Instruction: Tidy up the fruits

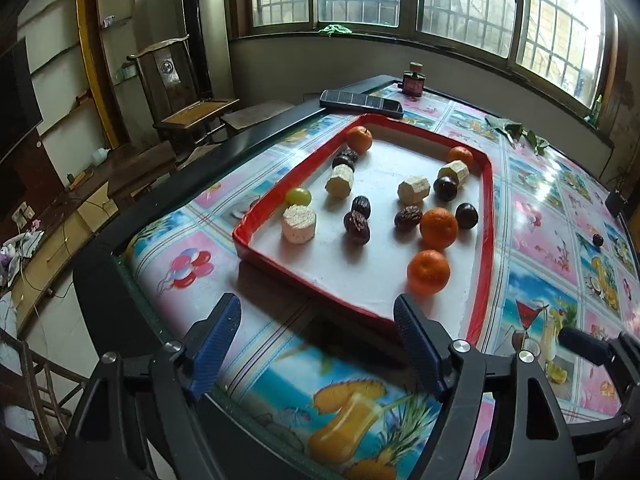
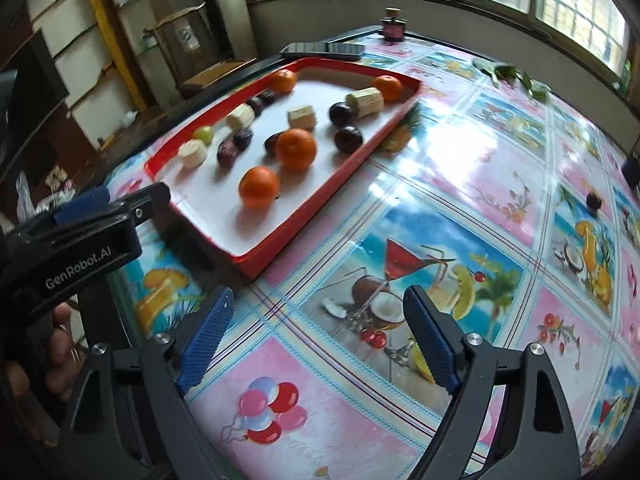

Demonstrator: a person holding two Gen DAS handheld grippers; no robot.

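A red-rimmed tray with a white floor lies on a table covered in a bright patterned cloth, filling the middle of the left wrist view and the upper left of the right wrist view. Inside it are four oranges, the nearest orange sitting toward the tray's lower right, with another just behind it and two more in the far corners. Dark dates and dark round plums are scattered through the middle, pale cut cane pieces lie among them, and a green grape rests against the left rim. One small dark fruit lies alone on the cloth at the right edge, well apart from the tray. The left gripper hangs over the tray's near rim with its blue-padded fingers spread wide and holding nothing. The right gripper hovers over bare cloth at the lower centre of its view, fingers likewise wide apart and empty.
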